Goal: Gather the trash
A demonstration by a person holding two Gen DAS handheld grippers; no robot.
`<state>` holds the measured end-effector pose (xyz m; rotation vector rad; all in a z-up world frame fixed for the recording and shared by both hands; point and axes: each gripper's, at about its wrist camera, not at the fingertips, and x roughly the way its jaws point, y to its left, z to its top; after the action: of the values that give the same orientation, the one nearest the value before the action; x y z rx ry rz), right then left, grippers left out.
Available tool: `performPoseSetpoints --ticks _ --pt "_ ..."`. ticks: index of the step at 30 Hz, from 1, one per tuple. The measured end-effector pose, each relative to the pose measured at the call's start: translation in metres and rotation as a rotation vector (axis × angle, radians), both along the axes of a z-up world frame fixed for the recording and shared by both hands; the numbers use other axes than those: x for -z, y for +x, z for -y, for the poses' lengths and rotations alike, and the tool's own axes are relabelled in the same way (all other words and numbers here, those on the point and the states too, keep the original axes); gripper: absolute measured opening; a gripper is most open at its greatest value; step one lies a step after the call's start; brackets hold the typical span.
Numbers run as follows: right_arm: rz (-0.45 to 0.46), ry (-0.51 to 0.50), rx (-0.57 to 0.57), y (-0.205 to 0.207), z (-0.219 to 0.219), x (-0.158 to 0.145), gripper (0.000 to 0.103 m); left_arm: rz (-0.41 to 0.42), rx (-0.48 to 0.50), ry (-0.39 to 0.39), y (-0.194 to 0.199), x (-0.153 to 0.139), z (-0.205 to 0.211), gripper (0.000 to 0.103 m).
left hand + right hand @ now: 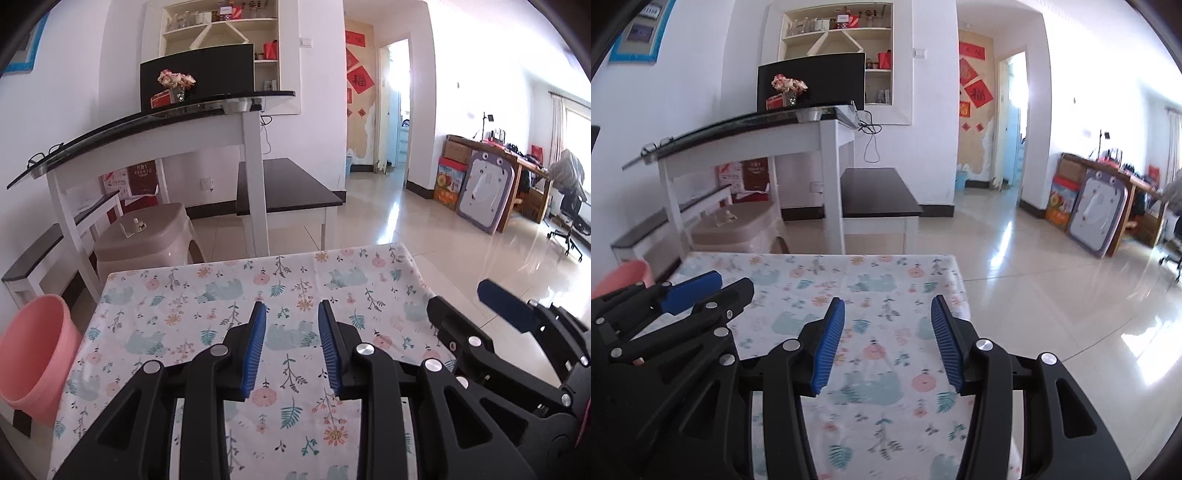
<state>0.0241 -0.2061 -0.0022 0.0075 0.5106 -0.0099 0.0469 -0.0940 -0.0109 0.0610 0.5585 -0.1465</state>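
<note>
Pink bin (37, 354) cut by the left wrist view's edge, largely hidden behind the left gripper (713, 291) in the right wrist view.

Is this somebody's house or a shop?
Most likely a home, a living or dining room. A flowery tablecloth covers the table, a vase of flowers sits on a white side table, and red paper decorations hang by a doorway.

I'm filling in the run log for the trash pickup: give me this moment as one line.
left gripper: open, empty | right gripper: open, empty | floral cloth: no trash in view | pink bin: beside table, left
</note>
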Motion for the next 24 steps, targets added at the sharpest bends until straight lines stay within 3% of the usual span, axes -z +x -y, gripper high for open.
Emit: performPoseSetpoints --ticks 24 --pt "-0.002 0.004 -0.012 -0.022 -0.011 -0.013 0.05 0.015 -0.006 -0.021 -0.021 -0.009 -0.011 0.028"
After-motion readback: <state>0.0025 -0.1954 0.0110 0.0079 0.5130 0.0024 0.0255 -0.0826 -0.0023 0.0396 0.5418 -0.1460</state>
